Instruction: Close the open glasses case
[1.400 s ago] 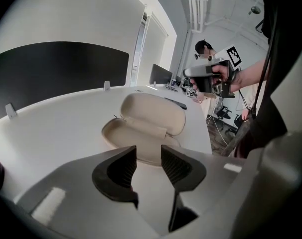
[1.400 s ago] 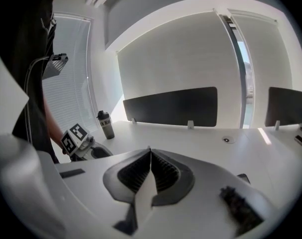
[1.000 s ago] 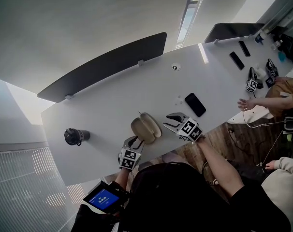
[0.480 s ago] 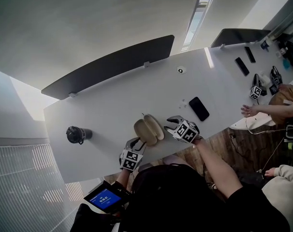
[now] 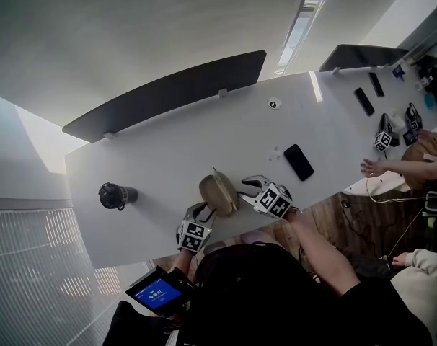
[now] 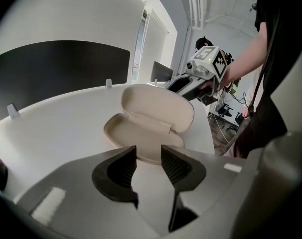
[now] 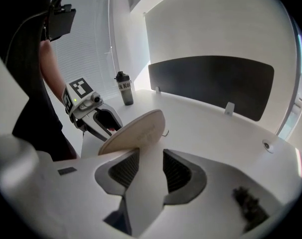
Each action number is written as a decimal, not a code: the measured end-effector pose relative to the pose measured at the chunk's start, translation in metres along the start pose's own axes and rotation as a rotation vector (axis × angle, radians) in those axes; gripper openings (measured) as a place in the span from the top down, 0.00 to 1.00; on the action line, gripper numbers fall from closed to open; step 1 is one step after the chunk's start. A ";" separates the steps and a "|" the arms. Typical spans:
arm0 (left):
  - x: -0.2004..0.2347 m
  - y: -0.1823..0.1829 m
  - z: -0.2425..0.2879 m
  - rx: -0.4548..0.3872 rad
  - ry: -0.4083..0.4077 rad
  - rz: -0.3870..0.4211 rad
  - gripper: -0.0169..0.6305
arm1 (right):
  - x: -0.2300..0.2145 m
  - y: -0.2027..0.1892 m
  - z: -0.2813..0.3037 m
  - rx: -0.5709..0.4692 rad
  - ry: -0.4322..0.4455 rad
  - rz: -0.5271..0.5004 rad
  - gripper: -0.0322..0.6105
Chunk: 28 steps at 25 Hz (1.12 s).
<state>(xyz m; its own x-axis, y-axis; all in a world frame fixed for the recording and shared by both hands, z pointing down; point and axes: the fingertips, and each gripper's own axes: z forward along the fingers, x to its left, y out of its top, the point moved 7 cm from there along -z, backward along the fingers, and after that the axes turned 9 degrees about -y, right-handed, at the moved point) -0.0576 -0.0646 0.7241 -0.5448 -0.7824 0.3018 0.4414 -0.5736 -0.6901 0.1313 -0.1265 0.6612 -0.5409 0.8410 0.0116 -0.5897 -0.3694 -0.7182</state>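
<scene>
Your left tongs (image 6: 148, 156) stand partly open with nothing between them, just short of the near rim of the glasses case (image 6: 146, 133). The case lies open on the desk (image 5: 168, 143) near its front edge, between your two tongs. Your right tongs (image 7: 151, 161) are also apart and empty, their tips close behind the half-raised lid (image 7: 136, 131). If you push that lid with the base unbraced, the light case will likely skid across the smooth desk rather than fold shut. A tip sliding off the curved lid could also let it drop back open.
</scene>
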 end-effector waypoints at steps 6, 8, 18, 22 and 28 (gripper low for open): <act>0.003 -0.004 -0.002 -0.013 -0.006 -0.015 0.72 | 0.029 0.028 0.008 -0.029 0.026 -0.083 0.71; 0.004 -0.004 0.000 -0.026 -0.009 -0.016 0.72 | 0.036 0.031 0.013 -0.025 0.033 -0.105 0.71; 0.007 -0.004 -0.028 -0.100 0.001 -0.095 0.72 | 0.056 0.038 0.032 0.031 0.053 -0.188 0.71; 0.010 0.004 -0.048 -0.155 0.034 -0.097 0.73 | 0.066 0.043 0.038 0.028 0.071 -0.226 0.71; 0.008 0.018 -0.034 -0.133 -0.008 -0.059 0.72 | 0.069 0.044 0.044 0.054 0.069 -0.251 0.71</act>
<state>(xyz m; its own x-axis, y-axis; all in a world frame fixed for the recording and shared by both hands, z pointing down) -0.0787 -0.0732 0.6916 -0.5607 -0.7507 0.3493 0.3104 -0.5817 -0.7519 0.0417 -0.1021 0.6614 -0.3327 0.9333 0.1354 -0.7325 -0.1653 -0.6604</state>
